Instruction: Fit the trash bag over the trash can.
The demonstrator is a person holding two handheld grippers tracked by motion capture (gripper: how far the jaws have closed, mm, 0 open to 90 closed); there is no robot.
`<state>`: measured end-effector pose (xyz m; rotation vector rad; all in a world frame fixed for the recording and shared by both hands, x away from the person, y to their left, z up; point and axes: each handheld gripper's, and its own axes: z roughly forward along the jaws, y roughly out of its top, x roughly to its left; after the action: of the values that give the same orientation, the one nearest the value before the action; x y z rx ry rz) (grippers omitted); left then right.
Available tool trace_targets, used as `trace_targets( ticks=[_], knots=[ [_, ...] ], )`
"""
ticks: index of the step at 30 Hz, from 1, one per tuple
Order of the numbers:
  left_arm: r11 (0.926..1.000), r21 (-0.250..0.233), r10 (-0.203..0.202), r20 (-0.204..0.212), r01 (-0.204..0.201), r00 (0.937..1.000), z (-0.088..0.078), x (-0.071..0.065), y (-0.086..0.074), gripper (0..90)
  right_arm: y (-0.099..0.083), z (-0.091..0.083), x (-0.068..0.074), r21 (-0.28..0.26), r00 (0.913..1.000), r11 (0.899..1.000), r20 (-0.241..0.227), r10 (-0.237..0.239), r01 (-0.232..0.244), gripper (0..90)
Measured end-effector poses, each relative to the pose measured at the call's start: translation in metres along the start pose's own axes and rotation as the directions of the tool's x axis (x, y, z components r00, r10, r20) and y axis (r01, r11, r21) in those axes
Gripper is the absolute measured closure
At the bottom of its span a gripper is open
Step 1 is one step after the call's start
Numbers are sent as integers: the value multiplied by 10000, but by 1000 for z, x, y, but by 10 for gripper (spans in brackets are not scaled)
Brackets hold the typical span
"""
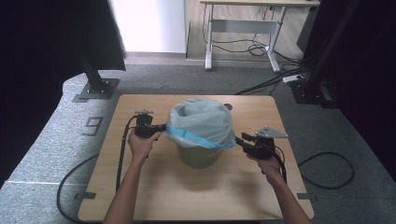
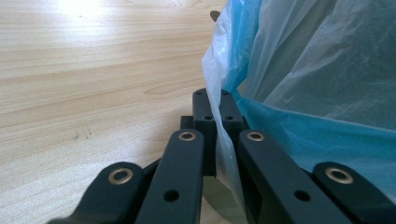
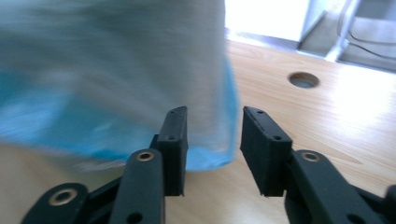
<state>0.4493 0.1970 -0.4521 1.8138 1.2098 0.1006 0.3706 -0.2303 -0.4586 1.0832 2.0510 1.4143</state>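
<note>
An olive-green bin stands in the middle of the wooden table, lined with a pale blue plastic bag folded over its rim. My left gripper is at the bag's left edge, shut on a fold of the bag that runs between its jaws. My right gripper is at the bag's right edge with its jaws open. The bag's lower corner hangs in the gap between them, just beyond the fingertips.
A round hole sits in the table behind the bin. Cables trail from both grippers over the table's sides onto the grey carpet. A desk frame and loose cables stand beyond the table.
</note>
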Motion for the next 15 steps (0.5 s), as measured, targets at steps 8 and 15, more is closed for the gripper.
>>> trace_targets(
  ticks=[8,15],
  knots=[
    [9999,-107,94,-69,-95,9999,-4,-3,0,893,-1,-14,27,-325,9948,9963,-612,-814,795,512],
    [9999,-138,56,-101,-58,9999,-6,-2,0,893,3,-13,54,-588,9833,9853,-779,-1646,1603,465]
  ],
)
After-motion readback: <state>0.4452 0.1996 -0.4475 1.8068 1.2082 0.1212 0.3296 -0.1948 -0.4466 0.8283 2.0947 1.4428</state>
